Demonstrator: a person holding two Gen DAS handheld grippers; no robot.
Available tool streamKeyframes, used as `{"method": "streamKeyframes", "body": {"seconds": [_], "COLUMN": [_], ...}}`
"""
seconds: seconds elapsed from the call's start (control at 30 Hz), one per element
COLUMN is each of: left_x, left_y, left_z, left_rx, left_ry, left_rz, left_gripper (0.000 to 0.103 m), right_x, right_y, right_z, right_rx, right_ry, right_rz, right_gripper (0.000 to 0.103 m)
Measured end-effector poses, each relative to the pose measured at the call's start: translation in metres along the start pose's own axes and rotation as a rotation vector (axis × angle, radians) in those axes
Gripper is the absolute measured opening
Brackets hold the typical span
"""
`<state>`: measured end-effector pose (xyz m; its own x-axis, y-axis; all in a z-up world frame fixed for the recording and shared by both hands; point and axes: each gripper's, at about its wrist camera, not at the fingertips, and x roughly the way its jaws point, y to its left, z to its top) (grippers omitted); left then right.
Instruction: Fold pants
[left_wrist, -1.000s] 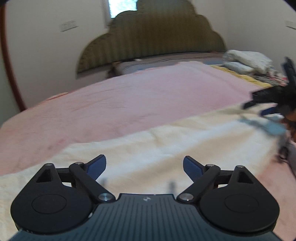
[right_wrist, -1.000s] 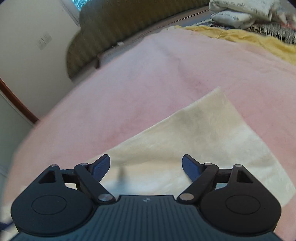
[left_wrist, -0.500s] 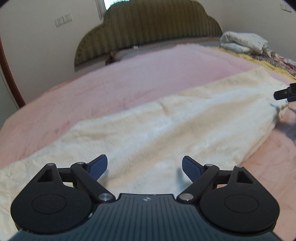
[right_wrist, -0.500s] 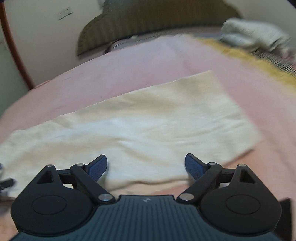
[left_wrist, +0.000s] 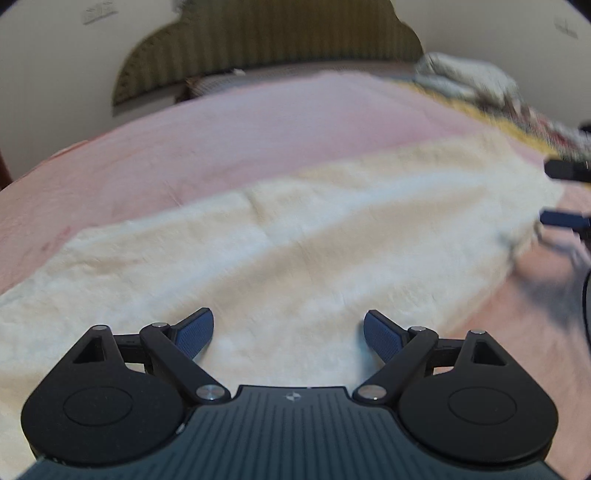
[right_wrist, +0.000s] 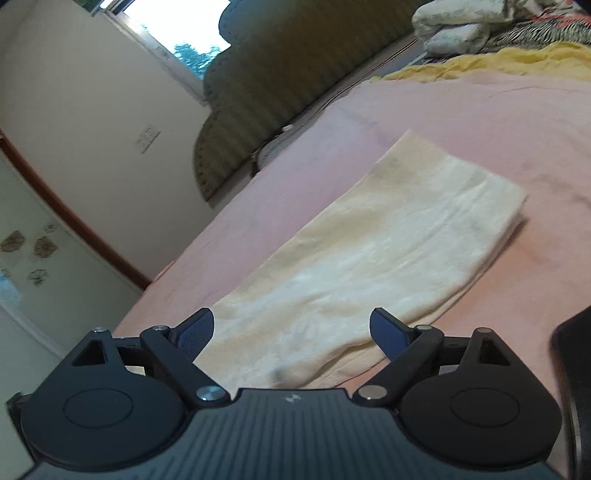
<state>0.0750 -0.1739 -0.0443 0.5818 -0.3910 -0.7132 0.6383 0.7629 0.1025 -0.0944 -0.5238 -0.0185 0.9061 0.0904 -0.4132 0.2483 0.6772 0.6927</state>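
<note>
— Where are the pants right now?

— The cream pants (left_wrist: 314, 236) lie flat in a long strip across the pink bed cover (left_wrist: 258, 129), already doubled lengthwise as far as I can judge. My left gripper (left_wrist: 288, 332) hangs over the near part of the strip, fingers spread wide, nothing between them. My right gripper (right_wrist: 291, 330) is just as wide open and empty, looking along the strip toward its far end.

— So what could spoil the next fold?

— Mostly a shallow pinch. The cloth looks soft and layered; if my fingers close on the top layer only, the lower one would stay behind and the fold would split open.

— Anything else?

— The cover is soft too. Going in too deep, I could gather it with the pants. And if my two grippers lift unevenly, the edges would probably land skewed.
</note>
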Motion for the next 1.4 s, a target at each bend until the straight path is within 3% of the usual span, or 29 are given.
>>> {"method": "streamKeyframes", "body": {"seconds": [0.07, 0.13, 0.17, 0.27, 0.4, 0.53, 0.73, 0.83, 0.9, 0.93, 0.97, 1.1, 1.27, 1.4], "left_x": [-0.007, -0.018, -0.022, -0.028, -0.028, -0.026, -0.026, -0.020, -0.017, -0.016, -0.015, -0.010, -0.002, -0.002], "left_y": [-0.002, -0.002, -0.002, -0.004, -0.006, -0.009, -0.003, 0.002, 0.005, 0.007, 0.008, 0.018, 0.035, 0.039], "left_z": [-0.005, -0.003, -0.001, 0.006, 0.010, 0.010, 0.013, 0.015, 0.015, 0.015, 0.015, 0.016, 0.013, 0.012], "left_rx": [0.003, -0.012, -0.023, -0.042, -0.068, -0.048, -0.093, -0.151, -0.183, -0.197, -0.211, -0.279, -0.419, -0.456], "left_ry": [-0.037, -0.079, -0.101, -0.136, -0.128, -0.112, -0.111, -0.086, -0.070, -0.064, -0.060, -0.045, -0.016, -0.020], "left_rz": [0.012, -0.011, -0.015, 0.007, -0.020, -0.009, -0.025, -0.058, -0.072, -0.079, -0.083, -0.093, -0.139, -0.145], "left_gripper": [0.088, 0.090, 0.090, 0.090, 0.090, 0.090, 0.091, 0.091, 0.091, 0.091, 0.091, 0.091, 0.091, 0.091], "right_x": [0.008, 0.009, 0.003, -0.020, -0.021, -0.012, 0.001, 0.007, 0.008, 0.008, 0.007, 0.010, 0.017, 0.028], "right_y": [0.000, -0.001, -0.003, -0.020, -0.039, -0.046, -0.067, -0.066, -0.066, -0.066, -0.067, -0.063, -0.017, 0.029], "right_z": [-0.007, -0.011, -0.013, -0.010, 0.002, 0.011, 0.020, 0.025, 0.028, 0.030, 0.031, 0.035, 0.036, 0.022], "right_rx": [-0.012, -0.032, -0.026, 0.102, 0.167, 0.193, 0.317, 0.317, 0.312, 0.306, 0.301, 0.231, -0.053, -0.321], "right_ry": [0.067, 0.082, 0.044, -0.060, -0.132, -0.211, -0.277, -0.293, -0.296, -0.292, -0.291, -0.278, -0.265, -0.207], "right_rz": [0.005, -0.167, -0.222, -0.157, -0.263, -0.289, -0.232, -0.242, -0.252, -0.270, -0.288, -0.301, -0.338, -0.228], "right_gripper": [0.092, 0.092, 0.092, 0.092, 0.092, 0.092, 0.094, 0.093, 0.067, 0.027, 0.010, 0.009, 0.006, 0.006]}}
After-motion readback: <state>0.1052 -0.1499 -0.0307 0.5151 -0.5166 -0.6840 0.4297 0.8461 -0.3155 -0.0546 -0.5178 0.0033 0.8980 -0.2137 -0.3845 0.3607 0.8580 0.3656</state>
